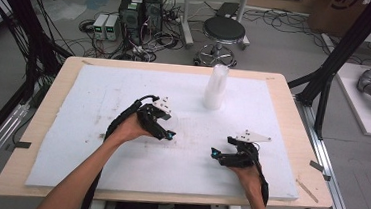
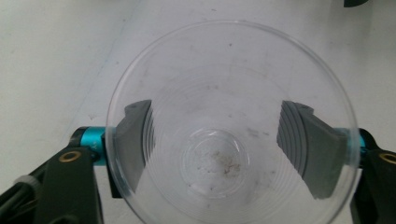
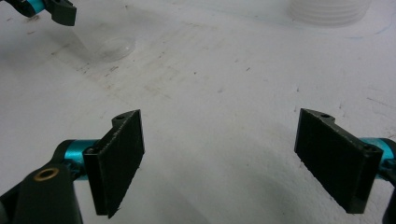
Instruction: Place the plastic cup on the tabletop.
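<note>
1. The clear plastic cup [image 2: 229, 70] is standing upright on the white foam sheet [image 1: 95, 142], nearer the person than the stack of cups [image 1: 215, 89] and to its left.
2. The left gripper [image 1: 170, 134] is straddling the cup from above. Its jaws are showing through the clear wall on either side, parted, and the rim is staying perfectly round, so I judge nothing is squeezing it.
3. The right gripper [image 3: 224, 114] is hovering wide open and empty over bare foam, nearer the person than the stack and a little to its right.
4. The cup is looking very light, thin-walled and slick, so it is likely buckling or tipping under a hard pinch.
5. A gentle hold across the ribbed mid-wall is looking safest.
</note>
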{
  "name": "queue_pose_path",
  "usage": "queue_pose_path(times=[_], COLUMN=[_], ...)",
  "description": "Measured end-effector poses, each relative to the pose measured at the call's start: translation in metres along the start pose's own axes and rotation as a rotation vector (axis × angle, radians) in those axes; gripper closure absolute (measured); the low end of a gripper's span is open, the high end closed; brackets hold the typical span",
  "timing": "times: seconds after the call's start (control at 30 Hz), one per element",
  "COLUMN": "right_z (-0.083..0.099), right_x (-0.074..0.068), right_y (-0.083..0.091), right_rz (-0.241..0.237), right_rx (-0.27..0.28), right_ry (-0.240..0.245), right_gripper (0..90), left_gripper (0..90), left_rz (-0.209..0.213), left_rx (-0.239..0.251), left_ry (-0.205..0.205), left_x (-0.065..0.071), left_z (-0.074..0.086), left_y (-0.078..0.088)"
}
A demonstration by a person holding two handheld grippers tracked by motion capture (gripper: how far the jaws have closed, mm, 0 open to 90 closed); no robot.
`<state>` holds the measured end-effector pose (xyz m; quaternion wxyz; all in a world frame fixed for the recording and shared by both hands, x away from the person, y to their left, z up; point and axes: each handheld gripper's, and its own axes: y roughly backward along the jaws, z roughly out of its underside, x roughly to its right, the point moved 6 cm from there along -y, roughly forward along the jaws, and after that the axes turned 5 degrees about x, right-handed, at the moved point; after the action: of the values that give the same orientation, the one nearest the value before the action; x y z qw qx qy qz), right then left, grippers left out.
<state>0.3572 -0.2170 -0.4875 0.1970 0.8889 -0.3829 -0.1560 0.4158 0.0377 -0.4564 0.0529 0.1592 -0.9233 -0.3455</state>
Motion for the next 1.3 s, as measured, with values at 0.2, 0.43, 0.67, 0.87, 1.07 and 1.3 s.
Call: queue_pose_path(times=[0.2,0.43,0.67,0.87,1.07,1.3], right_z=[0.0,0.0,0.0,0.0,0.0,0.0], right_x=[0.0,-0.001,-0.001,-0.001,-0.001,-0.002], right_y=[0.0,0.0,0.0,0.001,0.001,0.002], right_rz=[-0.005,-0.002,-0.001,0.001,0.002,0.012], right_rx=[0.001,0.001,0.009,0.007,0.009,0.018], right_ry=[0.001,0.007,0.012,0.012,0.014,0.022], right_gripper=[15.7,15.7,15.7,15.7,15.7,15.7], left_gripper=[8.7,7.4,7.4,7.4,7.4,7.4], left_rz=[0.01,0.008,-0.035,-0.098,-0.159,-0.226], left_rx=[-0.003,0.018,0.073,0.159,0.261,0.368], left_ry=[0.035,0.066,0.098,0.133,0.173,0.248], left_x=[-0.001,0.002,0.006,0.013,0.02,0.027], left_z=[0.005,0.016,0.027,0.046,0.068,0.096], left_y=[-0.003,0.004,0.034,0.065,0.09,0.104])
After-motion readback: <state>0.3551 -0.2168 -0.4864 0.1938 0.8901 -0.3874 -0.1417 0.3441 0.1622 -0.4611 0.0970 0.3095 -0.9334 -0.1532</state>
